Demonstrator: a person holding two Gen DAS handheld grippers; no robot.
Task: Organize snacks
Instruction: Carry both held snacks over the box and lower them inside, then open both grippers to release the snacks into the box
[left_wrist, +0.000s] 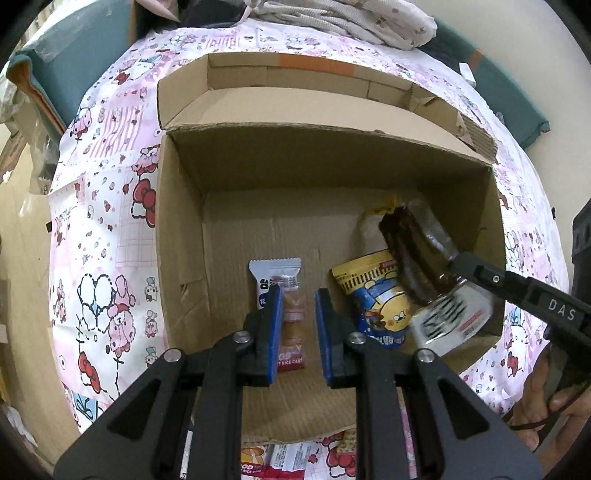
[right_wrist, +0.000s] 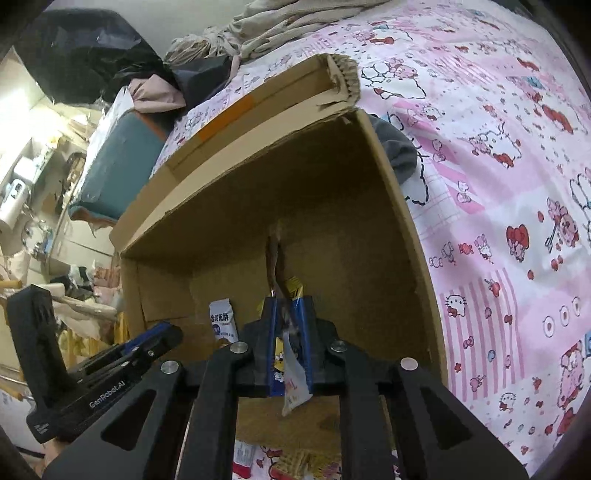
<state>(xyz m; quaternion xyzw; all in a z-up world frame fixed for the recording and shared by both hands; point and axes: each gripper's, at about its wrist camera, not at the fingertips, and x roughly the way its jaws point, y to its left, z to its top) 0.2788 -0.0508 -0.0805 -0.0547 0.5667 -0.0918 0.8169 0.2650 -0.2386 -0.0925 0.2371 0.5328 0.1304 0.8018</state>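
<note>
Cardboard box (left_wrist: 177, 206) stands open on the bed, holding a rice cake packet (left_wrist: 286, 306) near its front edge; above its right side the right gripper (right_wrist: 289, 345) pinches a dark cake packet (left_wrist: 417, 258) (light, crushable; grip the seal), while the left gripper (left_wrist: 297, 336) hangs narrowly parted, empty.

Pink cartoon-print bedsheet (left_wrist: 110, 221), crumpled clothes (right_wrist: 266, 29) beyond.

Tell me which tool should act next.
Right. The right tool is already shut on a dark snack packet held over the cardboard box, ready to drop it. The left tool hangs open, empty.
</note>
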